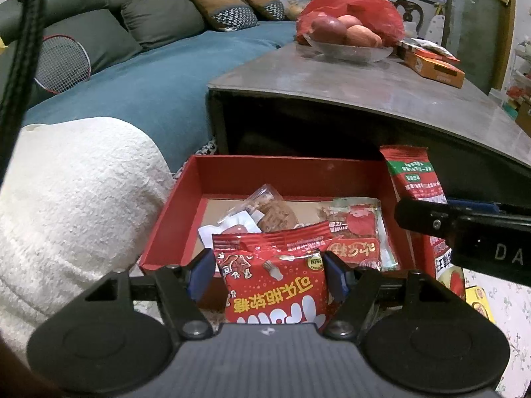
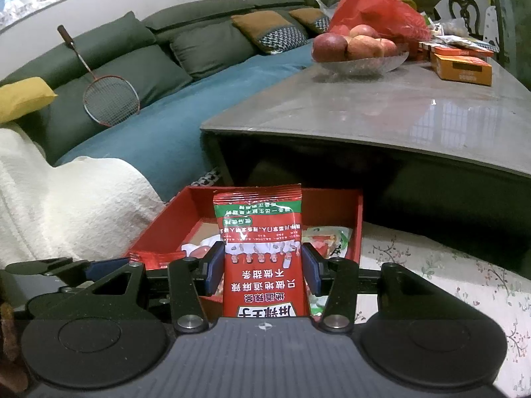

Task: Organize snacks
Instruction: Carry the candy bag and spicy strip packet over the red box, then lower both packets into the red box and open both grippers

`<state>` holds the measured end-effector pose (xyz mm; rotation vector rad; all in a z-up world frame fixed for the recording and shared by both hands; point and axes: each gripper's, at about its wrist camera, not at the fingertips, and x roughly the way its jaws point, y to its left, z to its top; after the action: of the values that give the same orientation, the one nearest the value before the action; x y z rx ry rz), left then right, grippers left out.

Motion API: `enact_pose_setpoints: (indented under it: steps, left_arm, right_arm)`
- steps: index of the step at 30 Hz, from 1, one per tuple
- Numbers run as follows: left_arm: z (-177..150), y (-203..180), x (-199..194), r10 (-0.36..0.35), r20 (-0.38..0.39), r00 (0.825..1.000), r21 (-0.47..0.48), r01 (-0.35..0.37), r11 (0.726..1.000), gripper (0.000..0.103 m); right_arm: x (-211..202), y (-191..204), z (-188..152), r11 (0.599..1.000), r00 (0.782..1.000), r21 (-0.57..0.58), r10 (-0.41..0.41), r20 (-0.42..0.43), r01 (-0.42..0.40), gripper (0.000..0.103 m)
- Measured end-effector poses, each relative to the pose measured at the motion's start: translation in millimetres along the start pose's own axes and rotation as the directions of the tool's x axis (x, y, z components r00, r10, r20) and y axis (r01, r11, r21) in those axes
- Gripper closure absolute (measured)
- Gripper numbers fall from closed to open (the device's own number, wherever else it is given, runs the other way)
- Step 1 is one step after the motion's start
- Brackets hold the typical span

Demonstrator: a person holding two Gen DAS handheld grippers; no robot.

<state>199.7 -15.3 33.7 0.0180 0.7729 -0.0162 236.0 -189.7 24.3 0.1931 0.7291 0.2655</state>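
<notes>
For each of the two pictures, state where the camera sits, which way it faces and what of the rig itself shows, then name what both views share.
Left wrist: on the left gripper, looking down at the red box; its blue pads clamp a red candy packet; the right gripper intrudes.
Right wrist: on the right gripper, facing the same box; it clamps a tall red-green packet.
Shared: box, table, apple bowl, sofa.

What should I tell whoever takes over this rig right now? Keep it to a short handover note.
Left gripper: shut on red candy packet.
Right gripper: shut on tall red-and-green snack packet.
Both packets are held above the red box, which sits on the floor by the low table.
Done: several packets already lie in the box.
Left: place these two.
</notes>
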Motion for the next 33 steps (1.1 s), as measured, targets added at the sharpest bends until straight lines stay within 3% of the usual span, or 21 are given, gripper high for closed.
enact_pose_setpoints:
  steps: [33]
  left_arm:
    - [24.8,16.4,41.7,0.053,-0.011,0.999,-0.056,-0.054,0.997,0.04]
  right_arm:
    - [40.6,-6.2,10.1,1.0,0.999,0.011,-0.022,-0.027,0.022,0.046]
